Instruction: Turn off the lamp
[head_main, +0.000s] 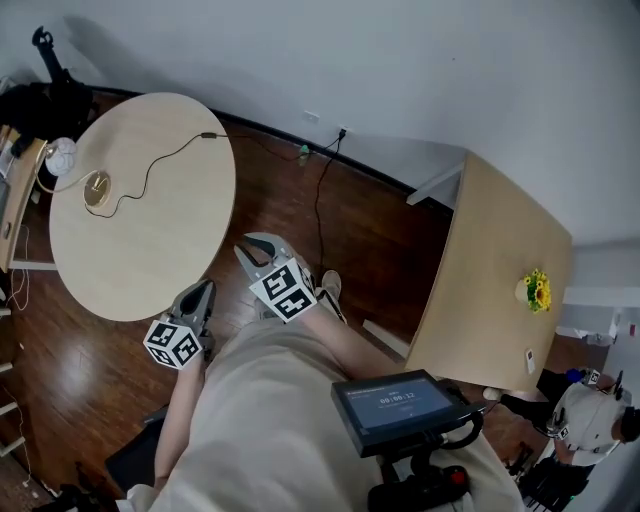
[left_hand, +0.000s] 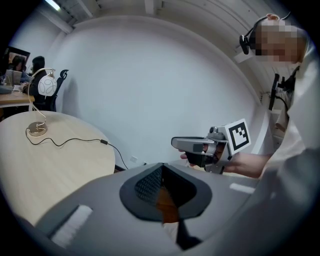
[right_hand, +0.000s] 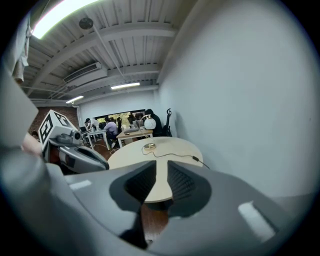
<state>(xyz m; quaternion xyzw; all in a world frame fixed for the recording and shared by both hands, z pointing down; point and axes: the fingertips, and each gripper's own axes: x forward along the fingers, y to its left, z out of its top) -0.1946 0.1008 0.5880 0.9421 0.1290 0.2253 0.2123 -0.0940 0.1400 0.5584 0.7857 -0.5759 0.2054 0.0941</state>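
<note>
Lamp (head_main: 62, 156) stands at the far side of the round bench (head_main: 170, 235), well apart from both tools. The left tool (head_main: 197, 297) is pinched together with nothing in it. The right tool (head_main: 258, 250) has a small gap, empty too. Best to get close first, then look for the switch, maybe along the cord (head_main: 160, 160), and press gently.

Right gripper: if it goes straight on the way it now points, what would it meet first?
Probably the near edge of the round table, which shows between the parted jaws of the right gripper, with floor below it. Depth is unclear; nothing else stands nearer.
</note>
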